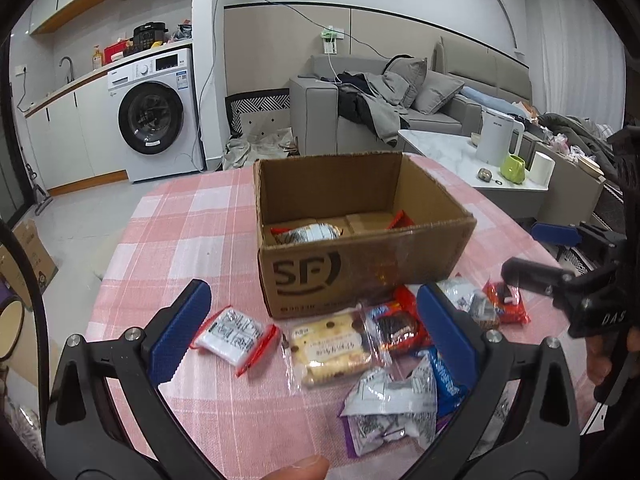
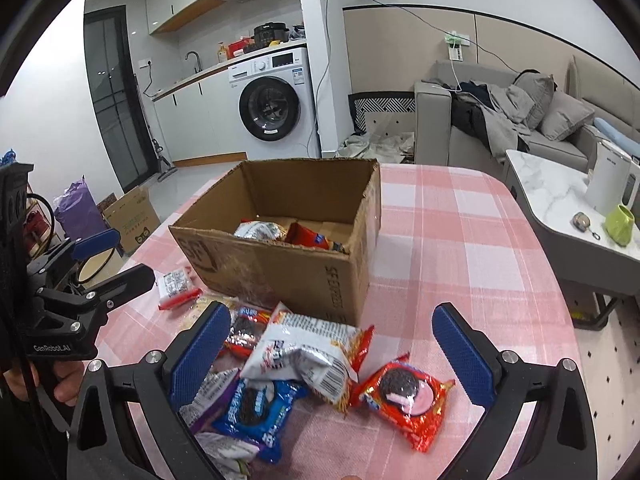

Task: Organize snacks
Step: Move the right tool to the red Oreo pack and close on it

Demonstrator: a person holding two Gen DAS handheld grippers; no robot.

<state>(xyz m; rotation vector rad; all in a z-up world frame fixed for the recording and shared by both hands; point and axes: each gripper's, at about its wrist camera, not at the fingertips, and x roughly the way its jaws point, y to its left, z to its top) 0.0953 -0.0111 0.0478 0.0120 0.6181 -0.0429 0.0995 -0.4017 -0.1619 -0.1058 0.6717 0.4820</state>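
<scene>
An open cardboard box (image 1: 360, 276) stands on the pink checked tablecloth (image 1: 180, 240) and holds a silver packet (image 1: 308, 234) and a red packet (image 2: 316, 238). Several snack packets lie in front of it: a white red-edged packet (image 1: 234, 334), a cake packet (image 1: 330, 350), a red cookie packet (image 2: 404, 394), a blue cookie packet (image 2: 256, 410) and a white crumpled packet (image 2: 304, 354). My left gripper (image 1: 316, 340) is open above the cake packet. My right gripper (image 2: 332, 354) is open above the white crumpled packet. It also shows in the left wrist view (image 1: 540, 252).
The box (image 2: 288, 256) takes the table's middle. A marble side table (image 1: 448, 152) with a white kettle (image 1: 498, 140) and a green mug (image 1: 514, 168) stands to the right. A grey sofa (image 1: 360, 116) and a washing machine (image 1: 156, 116) are behind.
</scene>
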